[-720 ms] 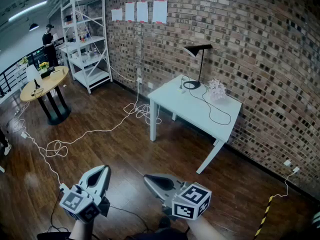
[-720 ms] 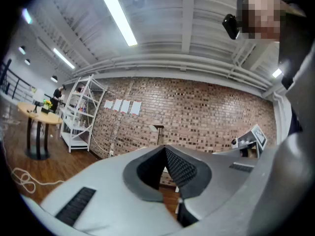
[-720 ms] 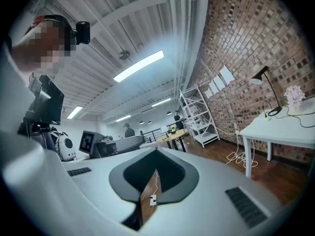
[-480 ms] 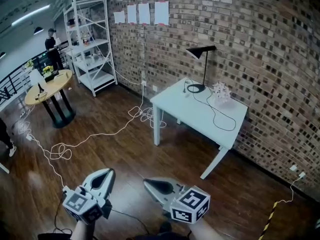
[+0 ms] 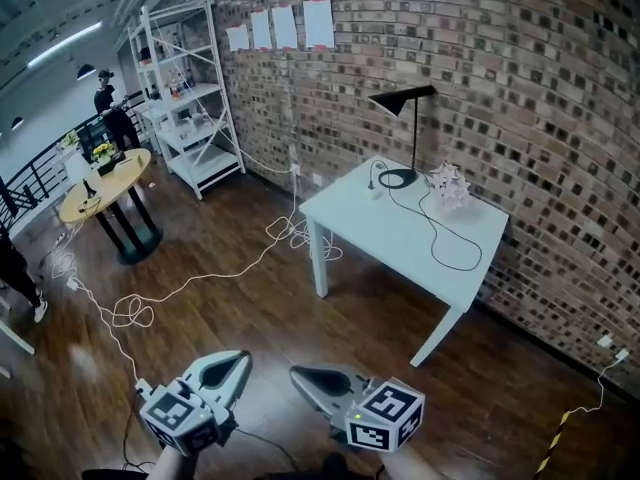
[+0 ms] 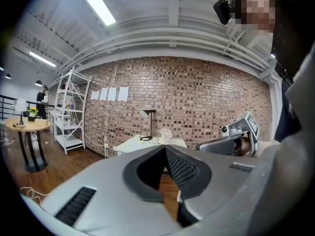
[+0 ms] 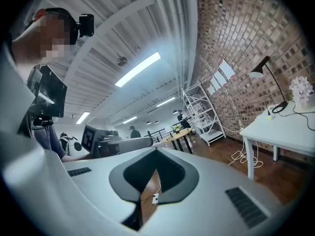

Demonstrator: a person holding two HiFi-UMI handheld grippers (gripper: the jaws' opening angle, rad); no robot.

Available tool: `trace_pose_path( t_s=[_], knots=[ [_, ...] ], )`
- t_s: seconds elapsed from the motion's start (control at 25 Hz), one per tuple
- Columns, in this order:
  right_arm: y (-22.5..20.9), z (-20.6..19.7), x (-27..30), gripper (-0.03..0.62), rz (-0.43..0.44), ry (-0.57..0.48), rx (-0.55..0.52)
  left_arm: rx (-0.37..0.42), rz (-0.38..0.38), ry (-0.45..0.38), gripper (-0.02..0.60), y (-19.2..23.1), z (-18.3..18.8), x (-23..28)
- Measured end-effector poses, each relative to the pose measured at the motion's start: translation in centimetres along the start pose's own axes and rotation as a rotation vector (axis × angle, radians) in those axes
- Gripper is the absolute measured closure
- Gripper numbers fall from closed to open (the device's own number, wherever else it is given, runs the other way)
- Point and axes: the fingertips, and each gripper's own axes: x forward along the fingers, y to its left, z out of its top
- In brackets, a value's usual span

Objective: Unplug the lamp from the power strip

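Note:
The black desk lamp (image 5: 405, 133) stands at the back of a white table (image 5: 400, 243) against the brick wall. Its black cord (image 5: 445, 243) loops across the tabletop. A long white cable (image 5: 200, 278) trails over the wooden floor from the wall to a small white block (image 5: 143, 387). That block lies beside my left gripper (image 5: 238, 360). Both grippers hang low in the head view, far from the table. My left gripper (image 6: 165, 147) is shut and empty. My right gripper (image 5: 298, 374) (image 7: 156, 150) is shut too, with nothing in it.
A white shelf unit (image 5: 190, 98) stands against the far wall. A round wooden table (image 5: 105, 183) stands at the left with a person (image 5: 110, 108) behind it. A white ornament (image 5: 450, 186) sits by the lamp. A wall socket (image 5: 608, 343) and striped floor tape (image 5: 555, 443) are at the right.
The table and lamp have shifted right and slightly down in the head view. Both grippers sit lower in the frame and stay shut.

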Motion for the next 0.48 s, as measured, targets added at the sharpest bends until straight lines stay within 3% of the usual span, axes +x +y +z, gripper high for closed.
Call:
trace_pose_path(
  t_s=[0.48],
  knots=[
    [-2.1,1.9,-1.5,0.603,0.047,0.001,-0.012,0.049,-0.002,-0.007,0.583,-0.5,0.5,3.9]
  ],
)
